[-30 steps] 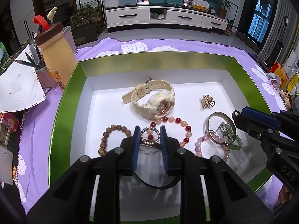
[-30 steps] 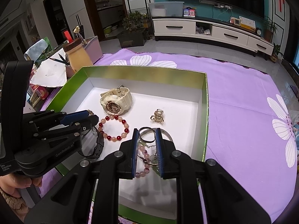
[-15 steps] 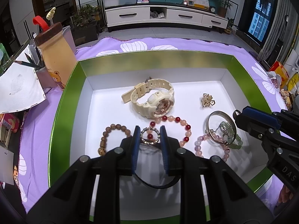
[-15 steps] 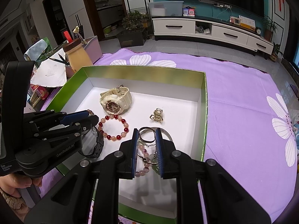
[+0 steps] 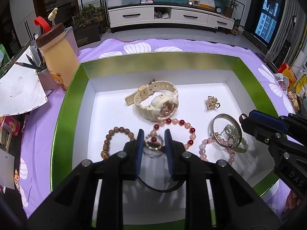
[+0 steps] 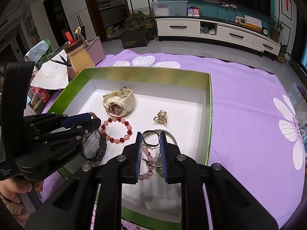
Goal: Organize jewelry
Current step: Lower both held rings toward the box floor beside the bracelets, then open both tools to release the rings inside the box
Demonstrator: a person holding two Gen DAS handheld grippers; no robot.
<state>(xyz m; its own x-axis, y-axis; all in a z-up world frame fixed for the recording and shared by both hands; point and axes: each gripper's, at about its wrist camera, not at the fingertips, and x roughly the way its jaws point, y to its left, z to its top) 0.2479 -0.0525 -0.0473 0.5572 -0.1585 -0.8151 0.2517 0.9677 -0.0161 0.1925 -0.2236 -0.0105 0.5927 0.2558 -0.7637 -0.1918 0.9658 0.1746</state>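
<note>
The left gripper point(image 5: 153, 143) is squeezing a black watch point(image 6: 96, 147) low in the frame; bumping the red beads point(image 5: 172, 132) could scatter them. The right gripper point(image 6: 150, 149) is gaping open.

White lettering reading "GenRobot.AI" runs along the black body of the left gripper point(image 6: 95, 121) at the near left of the right wrist view. On the same gripper's lower edge, at the far left of that view, a small white label reads "Data Acquisition System". In the left wrist view, the letters "DAS" show in pale print on the black body of the right gripper point(image 5: 244, 119) at the near right. Printed sheets and small cards on the far white cabinet point(image 6: 216, 32) are too small to read.
</note>
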